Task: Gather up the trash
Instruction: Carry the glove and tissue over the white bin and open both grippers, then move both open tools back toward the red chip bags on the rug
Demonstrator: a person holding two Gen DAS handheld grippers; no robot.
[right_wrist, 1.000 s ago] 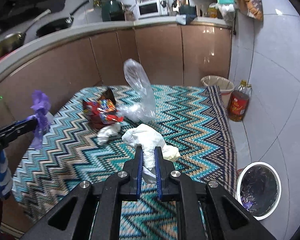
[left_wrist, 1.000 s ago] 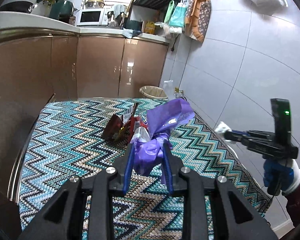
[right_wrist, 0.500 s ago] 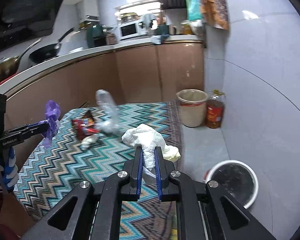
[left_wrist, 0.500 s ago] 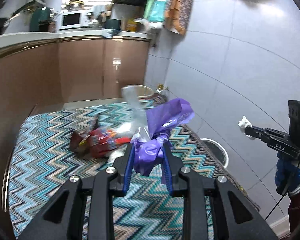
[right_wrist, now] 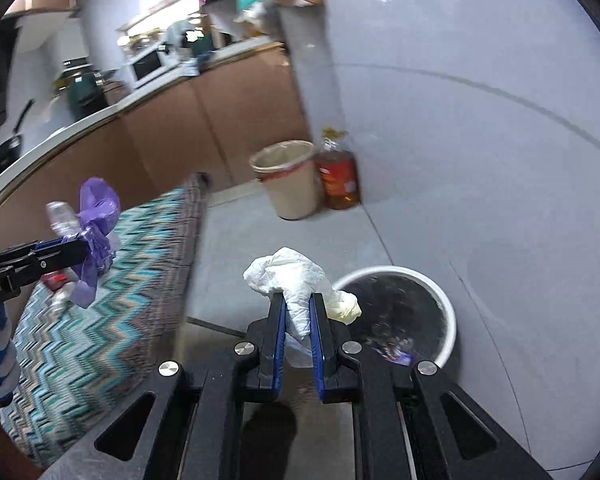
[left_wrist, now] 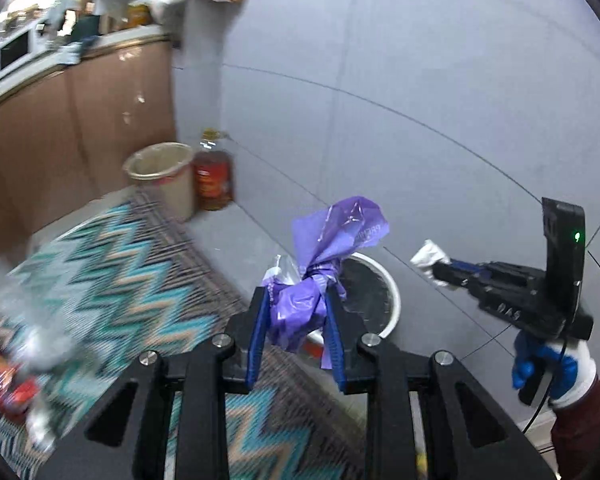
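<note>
The purple bag (left_wrist: pixel 320 280) is clamped in the left gripper (left_wrist: pixel 296 316), its bunched neck between the jaws and its long axis running up and away from them to a flared top; it hangs just short of the bin (right_wrist: pixel 404 312). The tissue (right_wrist: pixel 296 280) is pinched in the right gripper (right_wrist: pixel 298 320), near the bin's rim, crumpled, with no clear axis. To drop well, carry each gripper over the bin's mouth before letting go, one at a time. Blur makes it unclear whether either is above the rim yet.
</note>
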